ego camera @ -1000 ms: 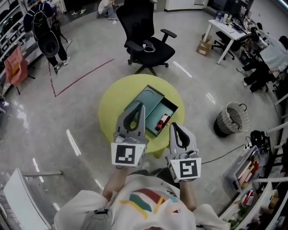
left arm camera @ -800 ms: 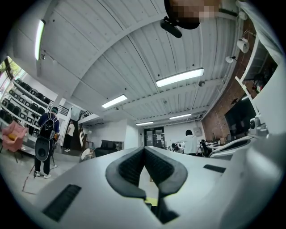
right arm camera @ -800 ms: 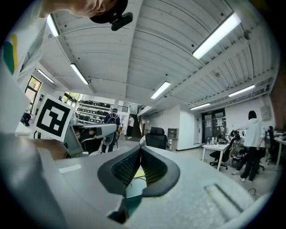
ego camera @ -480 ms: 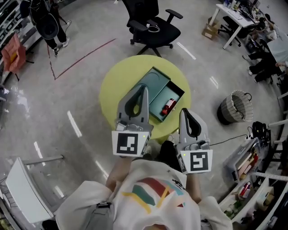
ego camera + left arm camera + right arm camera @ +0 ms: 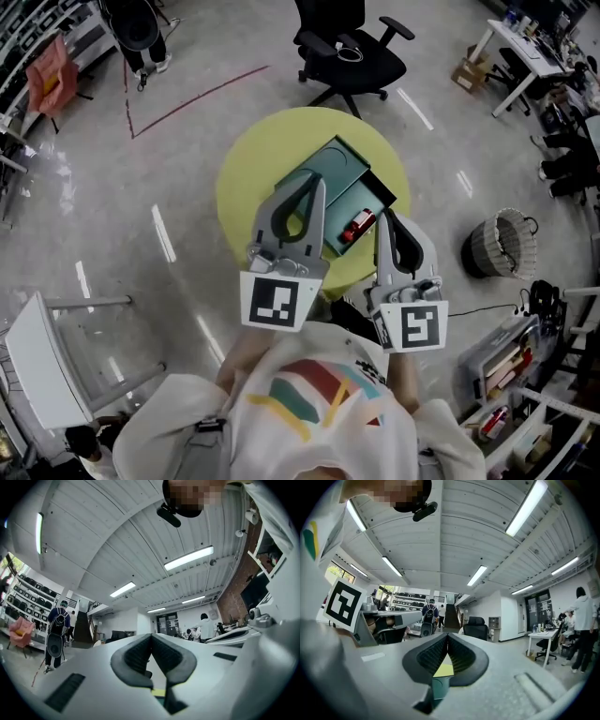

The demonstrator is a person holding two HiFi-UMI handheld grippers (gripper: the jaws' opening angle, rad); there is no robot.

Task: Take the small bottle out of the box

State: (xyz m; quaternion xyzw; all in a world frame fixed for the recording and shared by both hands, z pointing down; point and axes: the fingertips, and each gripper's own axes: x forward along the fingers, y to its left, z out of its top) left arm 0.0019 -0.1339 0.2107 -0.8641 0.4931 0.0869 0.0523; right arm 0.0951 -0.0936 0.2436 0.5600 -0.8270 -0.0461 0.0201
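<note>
A teal box (image 5: pixel 330 169) lies open on the round yellow table (image 5: pixel 253 159) in the head view. Its darker inner compartment holds a small red bottle (image 5: pixel 358 225), lying on its side. My left gripper (image 5: pixel 318 186) hangs above the box's near left part, shut and empty. My right gripper (image 5: pixel 385 217) is just right of the bottle, above the box's near edge, and is also shut with nothing in it. In the left gripper view the left gripper (image 5: pixel 151 636) has its pads pressed together. The right gripper (image 5: pixel 447 635) looks the same in the right gripper view, with yellow table and teal box showing below.
A black office chair (image 5: pixel 352 56) stands beyond the table. A wicker basket (image 5: pixel 506 246) sits on the floor to the right. A white chair (image 5: pixel 52 366) stands at the near left. Desks and people are at the far right, and red tape marks the floor.
Both grippers have moved forward, from the table's near edge to over the box, and both stay shut. The bottle and box have not moved on the table.
</note>
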